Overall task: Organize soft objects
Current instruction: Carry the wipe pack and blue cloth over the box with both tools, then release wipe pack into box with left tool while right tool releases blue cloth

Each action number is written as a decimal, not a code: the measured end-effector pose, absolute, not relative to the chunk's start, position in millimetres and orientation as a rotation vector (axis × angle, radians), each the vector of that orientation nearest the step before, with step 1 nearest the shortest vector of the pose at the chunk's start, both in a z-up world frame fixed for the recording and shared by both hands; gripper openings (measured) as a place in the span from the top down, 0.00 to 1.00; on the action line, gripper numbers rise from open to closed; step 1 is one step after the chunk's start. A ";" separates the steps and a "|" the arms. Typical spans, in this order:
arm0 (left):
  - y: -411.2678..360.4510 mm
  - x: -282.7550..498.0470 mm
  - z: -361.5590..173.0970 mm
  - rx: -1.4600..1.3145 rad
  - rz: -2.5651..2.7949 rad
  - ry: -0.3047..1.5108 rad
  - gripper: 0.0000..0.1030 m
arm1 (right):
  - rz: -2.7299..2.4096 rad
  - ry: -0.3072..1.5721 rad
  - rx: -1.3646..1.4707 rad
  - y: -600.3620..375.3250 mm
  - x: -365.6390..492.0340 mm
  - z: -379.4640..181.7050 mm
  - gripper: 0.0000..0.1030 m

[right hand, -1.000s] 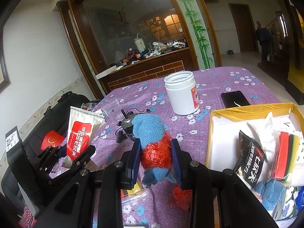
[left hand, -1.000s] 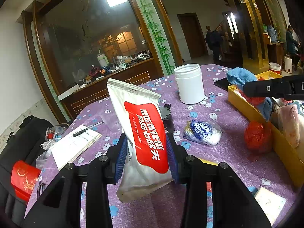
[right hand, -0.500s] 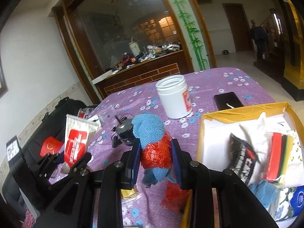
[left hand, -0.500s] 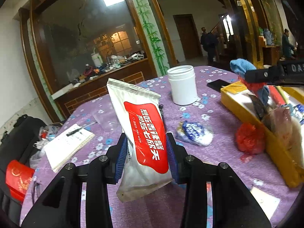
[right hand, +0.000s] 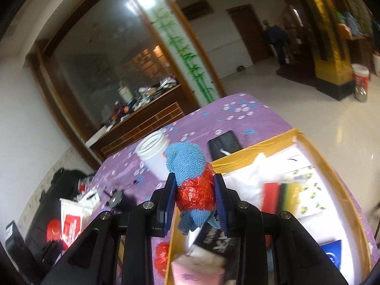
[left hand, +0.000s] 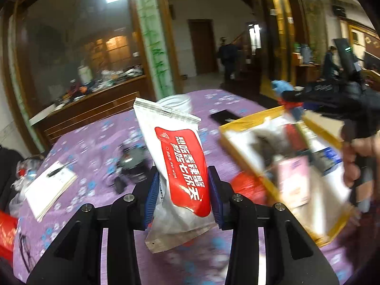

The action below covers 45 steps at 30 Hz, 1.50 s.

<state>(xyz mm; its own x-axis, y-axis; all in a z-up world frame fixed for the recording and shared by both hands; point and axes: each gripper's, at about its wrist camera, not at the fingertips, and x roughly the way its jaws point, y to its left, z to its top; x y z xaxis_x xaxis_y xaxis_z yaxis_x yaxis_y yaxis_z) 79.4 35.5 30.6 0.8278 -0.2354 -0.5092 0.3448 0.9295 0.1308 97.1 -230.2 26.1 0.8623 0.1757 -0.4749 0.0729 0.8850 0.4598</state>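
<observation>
White walls (right hand: 19, 123), glossy tile floor (right hand: 308, 109), brown door (left hand: 200, 46).

Setting: a large domestic or restaurant-style hall; which of the two cannot be told. Indicators: a round table with a purple floral tablecloth (left hand: 95, 142) at frame center; a wood-framed glass partition (right hand: 114, 66) at upper left, with a bamboo-painted panel (right hand: 190, 57) beside it; a cluttered wooden counter (left hand: 90, 99) behind the glass; a glossy tiled floor (right hand: 296, 99) at right; gold-trimmed pillars (left hand: 273, 35) and a brown door (right hand: 244, 30) in the background, where people stand.
</observation>
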 end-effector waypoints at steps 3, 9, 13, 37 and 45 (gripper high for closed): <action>3.3 77.5 40.5 0.194 -0.409 0.537 0.64 | 0.023 0.524 0.517 -245.9 95.9 26.5 0.69; -64.0 88.4 26.8 0.075 -0.613 0.689 0.64 | -0.086 0.518 0.547 -276.4 89.9 26.5 0.69; -93.6 88.6 6.7 0.094 -0.669 0.761 0.64 | -0.145 0.559 0.565 -296.6 91.3 19.9 0.69; -115.0 64.1 -17.4 0.273 -0.668 0.690 0.64 | -0.202 0.745 0.496 -289.3 111.1 -9.1 0.68; -117.4 58.6 -17.7 0.298 -0.664 0.666 0.64 | -0.203 0.744 0.490 -288.8 109.8 -7.3 0.67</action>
